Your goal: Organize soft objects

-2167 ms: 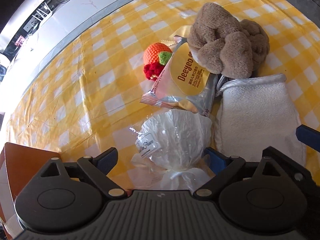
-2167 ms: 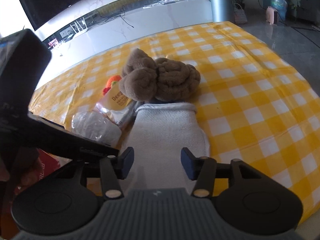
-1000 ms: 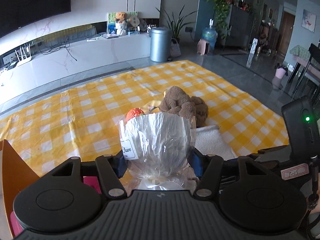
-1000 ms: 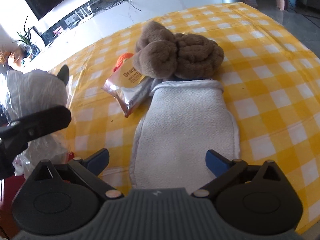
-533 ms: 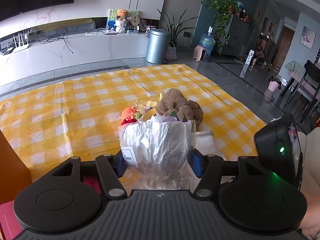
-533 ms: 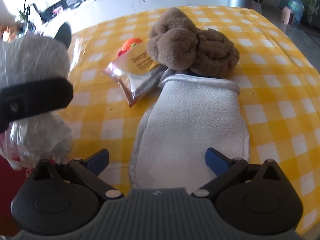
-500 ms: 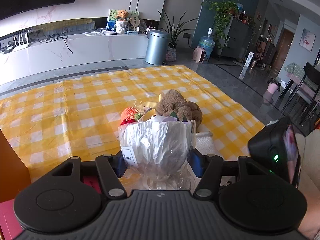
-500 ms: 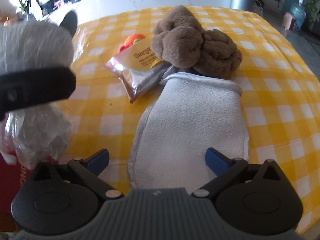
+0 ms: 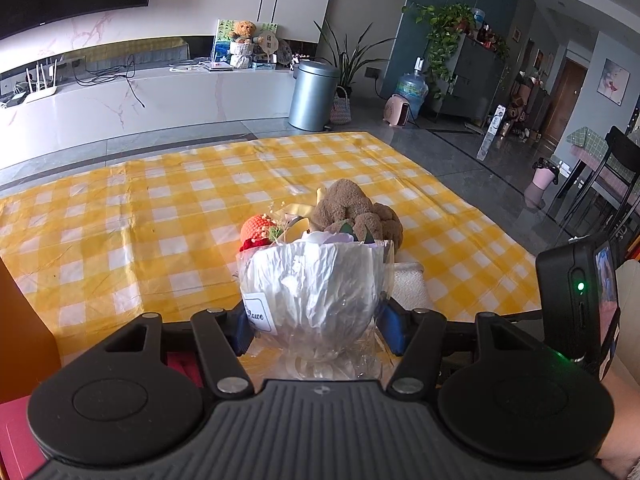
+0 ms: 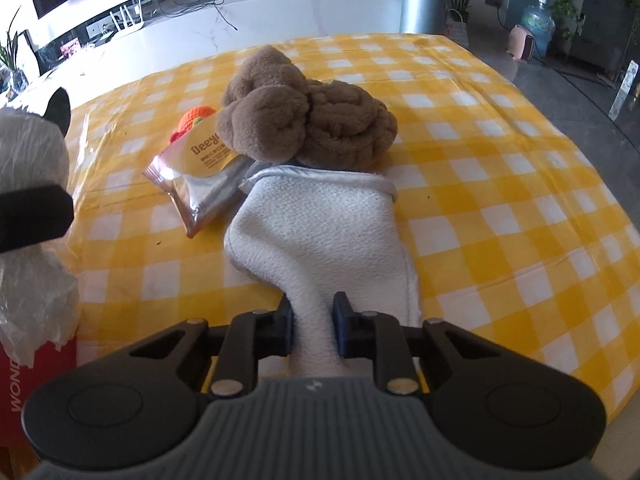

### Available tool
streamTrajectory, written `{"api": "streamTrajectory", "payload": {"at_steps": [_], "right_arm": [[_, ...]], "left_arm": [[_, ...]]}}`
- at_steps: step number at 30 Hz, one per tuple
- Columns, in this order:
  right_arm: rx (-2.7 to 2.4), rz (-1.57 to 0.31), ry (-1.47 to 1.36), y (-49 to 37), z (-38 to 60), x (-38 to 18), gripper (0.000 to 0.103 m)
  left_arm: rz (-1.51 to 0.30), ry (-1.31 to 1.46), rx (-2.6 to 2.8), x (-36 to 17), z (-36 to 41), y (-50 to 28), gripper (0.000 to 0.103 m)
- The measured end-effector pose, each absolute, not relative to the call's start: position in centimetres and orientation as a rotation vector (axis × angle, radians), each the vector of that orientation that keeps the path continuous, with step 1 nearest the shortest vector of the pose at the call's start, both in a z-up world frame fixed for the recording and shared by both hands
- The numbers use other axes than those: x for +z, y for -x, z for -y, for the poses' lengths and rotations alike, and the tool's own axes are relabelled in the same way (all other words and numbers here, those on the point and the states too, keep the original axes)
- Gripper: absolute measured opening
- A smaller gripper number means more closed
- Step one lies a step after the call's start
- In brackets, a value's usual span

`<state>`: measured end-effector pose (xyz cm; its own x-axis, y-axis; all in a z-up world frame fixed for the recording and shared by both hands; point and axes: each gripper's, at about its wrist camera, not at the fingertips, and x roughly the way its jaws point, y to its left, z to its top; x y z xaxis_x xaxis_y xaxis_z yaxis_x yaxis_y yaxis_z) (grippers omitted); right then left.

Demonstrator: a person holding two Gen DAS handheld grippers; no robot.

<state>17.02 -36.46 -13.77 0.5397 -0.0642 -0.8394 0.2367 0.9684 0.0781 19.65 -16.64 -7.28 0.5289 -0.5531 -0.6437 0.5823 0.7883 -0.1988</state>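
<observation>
White towel [image 10: 320,236] pinched in right gripper [image 10: 313,330], jaws just closed, angled downward.

The left gripper [image 9: 316,326], tilted downward, clamps a plastic-wrapped bundle [image 9: 310,284] between its blue pads, lifted off the cloth. The right gripper [image 10: 313,326], pitched more steeply down, has just been closing, its jaws pinching the near end of a white towel [image 10: 324,232].
</observation>
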Motion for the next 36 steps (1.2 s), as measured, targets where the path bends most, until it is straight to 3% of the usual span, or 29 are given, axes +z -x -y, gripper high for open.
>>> {"api": "streamTrajectory", "payload": {"at_steps": [9,18,36], "right_arm": [[-0.115,-0.889,-0.386,-14.2,38.7,-11.5,0.016],[-0.074,-0.791,-0.479,-12.3,39.8,-9.2,0.016],[0.003,-0.68,-0.387,-10.7,38.0,-5.4,0.016]], "left_arm": [[-0.73,-0.032,-0.665,-7.4,16.1,-19.2,0.069],[-0.59,-0.124,-0.79,-6.1,16.4,-14.9,0.069],[-0.577,0.118,-0.697,0.9,11.7,-12.8,0.069]]}}
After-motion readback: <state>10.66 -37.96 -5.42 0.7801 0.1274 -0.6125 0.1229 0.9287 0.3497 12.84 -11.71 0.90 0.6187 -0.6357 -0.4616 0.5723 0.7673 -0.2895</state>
